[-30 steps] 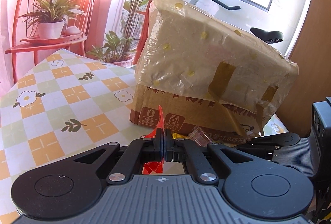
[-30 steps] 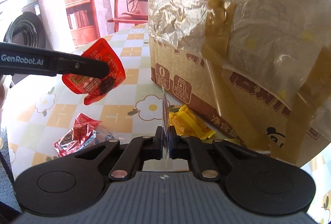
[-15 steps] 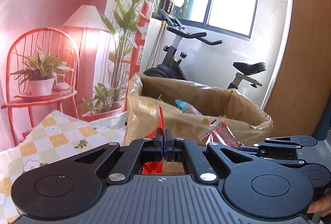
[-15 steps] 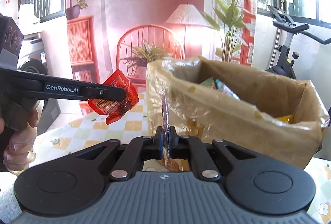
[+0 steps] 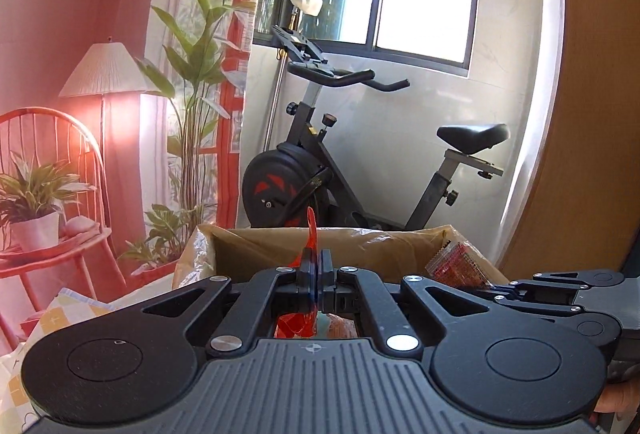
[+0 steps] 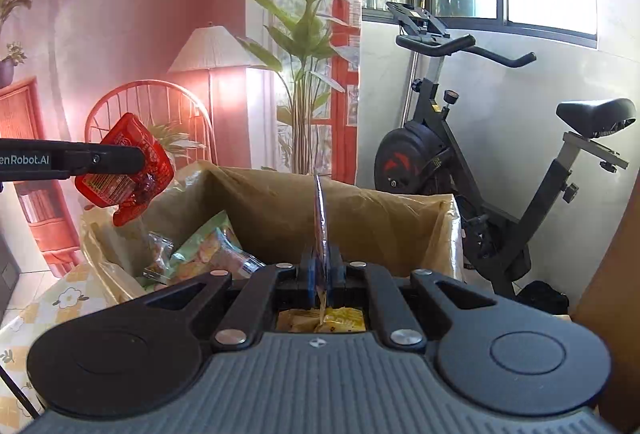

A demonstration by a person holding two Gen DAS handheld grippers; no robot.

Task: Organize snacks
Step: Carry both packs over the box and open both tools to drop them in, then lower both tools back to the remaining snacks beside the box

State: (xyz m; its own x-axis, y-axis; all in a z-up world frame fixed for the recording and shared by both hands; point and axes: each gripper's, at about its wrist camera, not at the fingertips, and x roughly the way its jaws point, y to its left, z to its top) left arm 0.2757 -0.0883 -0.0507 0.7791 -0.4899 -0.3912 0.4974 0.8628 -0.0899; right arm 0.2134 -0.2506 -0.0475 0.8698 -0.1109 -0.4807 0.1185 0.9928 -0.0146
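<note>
On the left gripper clamping a red packet: "enRobot.AI".

Matte black left gripper with ribbed grey housing, round silver screws and blue pads, and the right gripper matches, white "enRobot.AI" lettering along one black finger.

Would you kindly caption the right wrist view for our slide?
Both grippers, left and right, carry snack packets: a red packet and a thin packet above the lined box.
</note>
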